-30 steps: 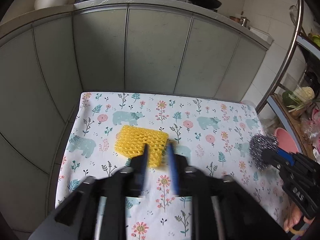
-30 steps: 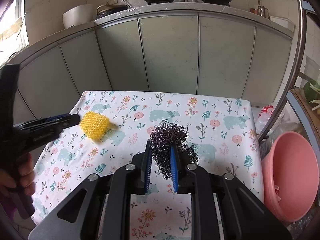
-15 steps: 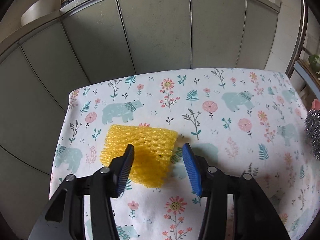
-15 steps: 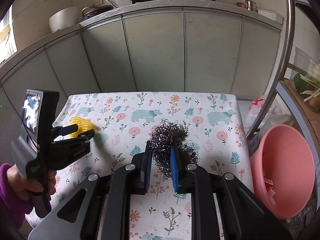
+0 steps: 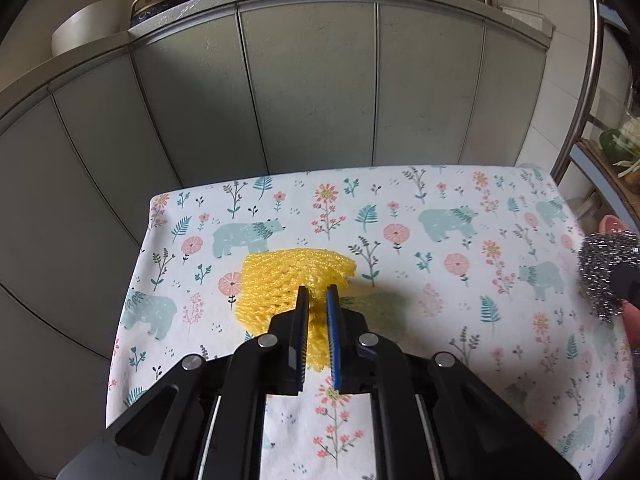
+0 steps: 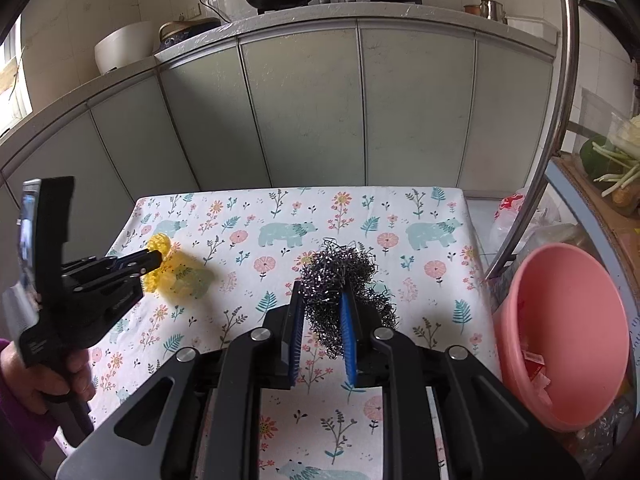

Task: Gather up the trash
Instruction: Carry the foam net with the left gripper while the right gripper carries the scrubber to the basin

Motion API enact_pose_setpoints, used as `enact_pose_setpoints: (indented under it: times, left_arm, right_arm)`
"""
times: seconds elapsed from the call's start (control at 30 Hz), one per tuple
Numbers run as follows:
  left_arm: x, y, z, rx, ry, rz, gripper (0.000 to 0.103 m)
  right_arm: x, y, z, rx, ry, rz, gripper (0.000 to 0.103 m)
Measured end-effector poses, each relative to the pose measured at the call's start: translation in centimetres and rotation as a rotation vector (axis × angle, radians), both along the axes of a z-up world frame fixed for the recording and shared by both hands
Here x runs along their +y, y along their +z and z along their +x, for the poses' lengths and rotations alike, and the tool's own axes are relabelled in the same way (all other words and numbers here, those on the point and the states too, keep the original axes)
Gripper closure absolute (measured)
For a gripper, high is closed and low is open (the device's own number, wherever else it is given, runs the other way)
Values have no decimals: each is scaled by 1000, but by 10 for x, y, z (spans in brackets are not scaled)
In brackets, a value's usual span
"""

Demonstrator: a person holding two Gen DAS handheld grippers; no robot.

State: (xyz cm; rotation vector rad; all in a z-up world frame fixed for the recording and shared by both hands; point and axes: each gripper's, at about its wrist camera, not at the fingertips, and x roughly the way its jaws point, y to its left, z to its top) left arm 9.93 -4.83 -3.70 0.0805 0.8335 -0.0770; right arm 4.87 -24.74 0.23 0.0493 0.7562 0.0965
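A yellow foam net (image 5: 280,280) lies on the floral tablecloth (image 5: 440,240) at its left side. My left gripper (image 5: 317,292) is closing on it, and the blue pads pinch its near edge so that it bunches up between them. In the right wrist view the left gripper (image 6: 154,258) grips the yellow net (image 6: 160,242) just above the cloth. My right gripper (image 6: 322,289) is shut on a dark steel wool scourer (image 6: 336,264), held above the middle of the table. The scourer (image 5: 604,268) also shows at the right edge of the left wrist view.
A pink bin (image 6: 560,320) with scraps inside stands off the table's right edge, beside a chrome rack pole (image 6: 540,184). Grey cabinet doors (image 5: 312,92) rise behind the table. A person's hand (image 6: 36,376) in a purple sleeve holds the left gripper.
The left jaws went from wide apart on either side of the yellow net to pinched on it, and the net has bunched up. The right gripper kept its hold on the scourer.
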Motion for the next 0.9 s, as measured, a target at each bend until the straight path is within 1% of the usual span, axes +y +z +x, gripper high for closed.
enact_pose_setpoints:
  times: [0.23, 0.37, 0.7, 0.9]
  left_arm:
    - [-12, 24, -21, -41, -39, -39, 95]
    - [-23, 35, -30, -59, -68, -56, 95]
    - [-65, 61, -46, -108, -171, -72, 95]
    - [-89, 70, -52, -122, -224, -70, 95]
  right_arm:
    - [-5, 7, -8, -38, -31, -29, 86]
    - [-11, 11, -12, -50, -48, -29, 86]
    - [-30, 14, -23, -67, -95, -27, 86]
    - [-46, 17, -30, -77, -131, -22, 86]
